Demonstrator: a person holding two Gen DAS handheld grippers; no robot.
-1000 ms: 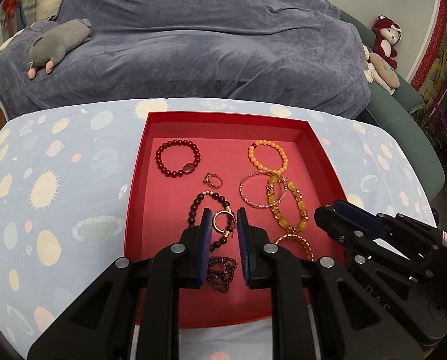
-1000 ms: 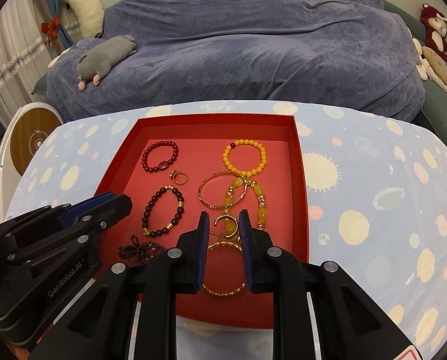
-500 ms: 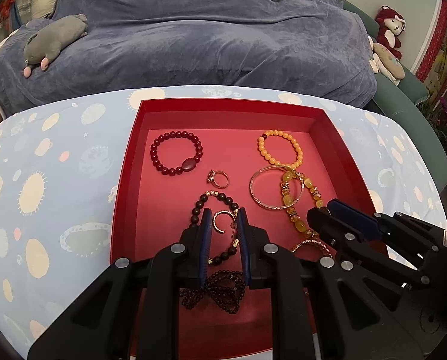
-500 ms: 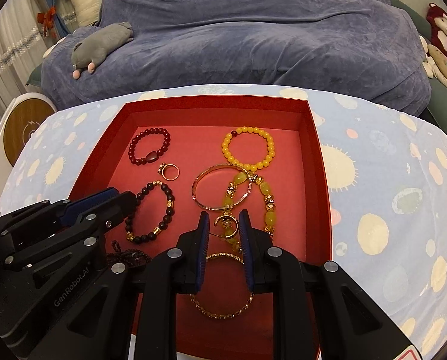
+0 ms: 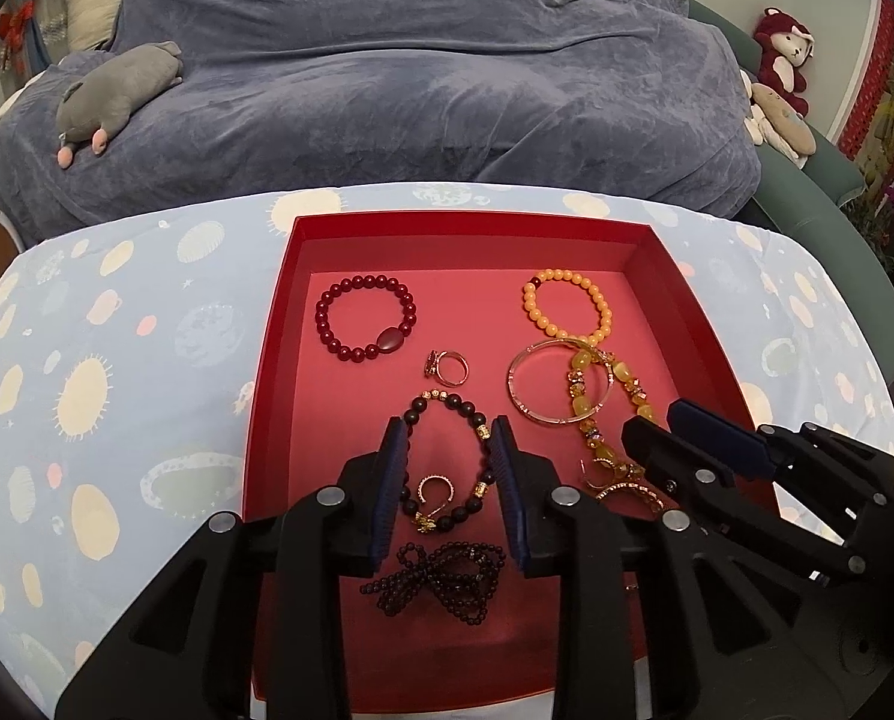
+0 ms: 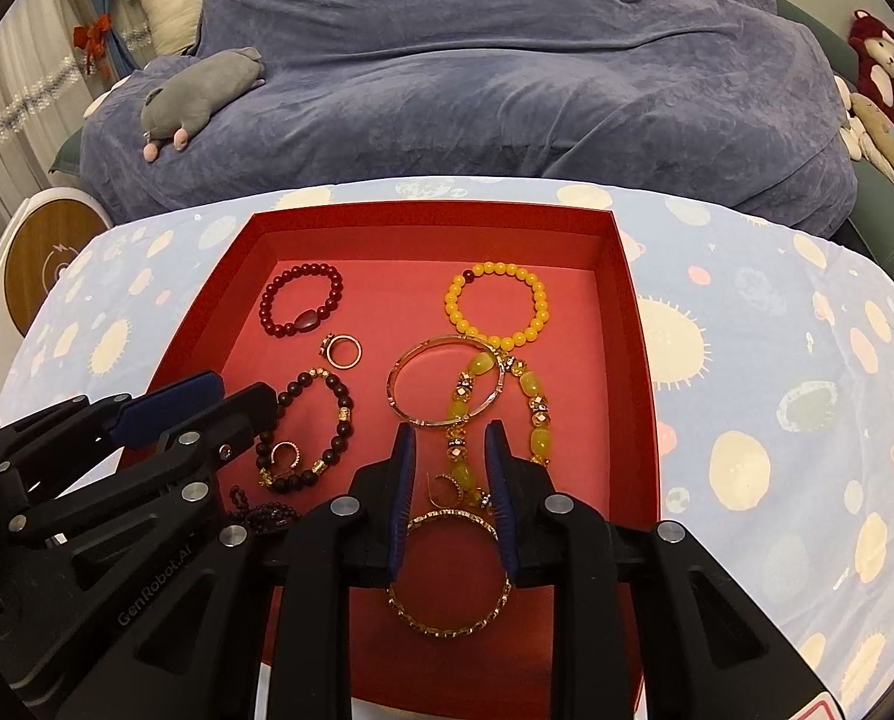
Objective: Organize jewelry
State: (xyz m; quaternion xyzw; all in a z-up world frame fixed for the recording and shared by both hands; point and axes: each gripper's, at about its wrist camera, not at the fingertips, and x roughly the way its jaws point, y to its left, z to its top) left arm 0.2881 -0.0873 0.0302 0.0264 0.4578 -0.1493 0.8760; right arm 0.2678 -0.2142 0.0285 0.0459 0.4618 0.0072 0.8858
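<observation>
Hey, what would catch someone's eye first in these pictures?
The shallow red tray on the spotted blue tablecloth, strewn with beaded bracelets and rings. At its back, a dark red bead bracelet left, a yellow bead bracelet right. Behind, a grey plush toy on a blue blanket.

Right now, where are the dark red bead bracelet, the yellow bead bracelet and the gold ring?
dark red bead bracelet (image 5: pixel 389 338), left wrist view, large oval bead.
yellow bead bracelet (image 6: pixel 543 306), right wrist view, right-side beads.
gold ring (image 6: pixel 356 354), right wrist view, band's right edge.
</observation>
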